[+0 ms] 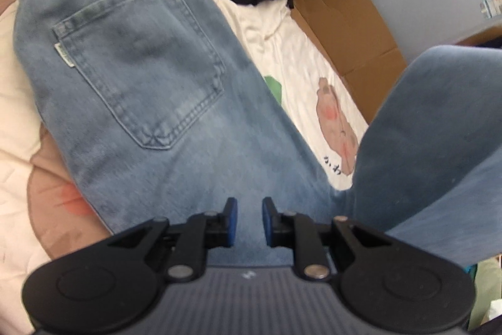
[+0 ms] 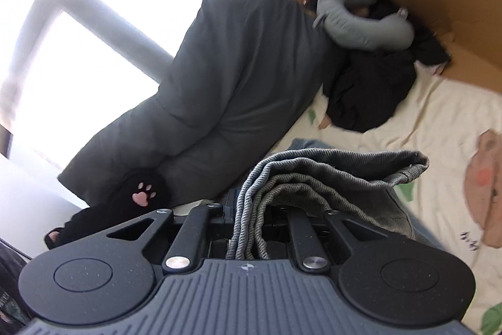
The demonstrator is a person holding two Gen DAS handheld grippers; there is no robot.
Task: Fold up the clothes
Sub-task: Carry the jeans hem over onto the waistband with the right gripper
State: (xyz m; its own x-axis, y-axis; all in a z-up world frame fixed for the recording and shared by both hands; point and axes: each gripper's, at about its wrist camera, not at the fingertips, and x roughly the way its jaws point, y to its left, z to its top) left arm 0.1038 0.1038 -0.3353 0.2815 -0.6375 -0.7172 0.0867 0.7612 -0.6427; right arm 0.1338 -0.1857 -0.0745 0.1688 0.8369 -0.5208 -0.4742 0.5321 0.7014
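Note:
Light blue jeans [image 1: 135,77] lie on the bed, back pocket up, elastic waistband at the far end. My left gripper [image 1: 248,220] hovers just above the jeans' leg part, its blue pads apart with nothing between them. A raised part of the jeans leg [image 1: 439,146] hangs at the right. My right gripper [image 2: 248,218] is shut on the bunched hem ends of the jeans [image 2: 317,178], which are lifted off the bed and show their grey inside; its fingertips are hidden by the fabric.
The bed has a cream sheet [image 1: 291,52] with a bear print [image 2: 484,187]. A black garment [image 2: 373,87], a grey neck pillow [image 2: 367,24] and a dark grey duvet [image 2: 226,77] lie at the far end. Cardboard [image 1: 348,30] lines the bed's side.

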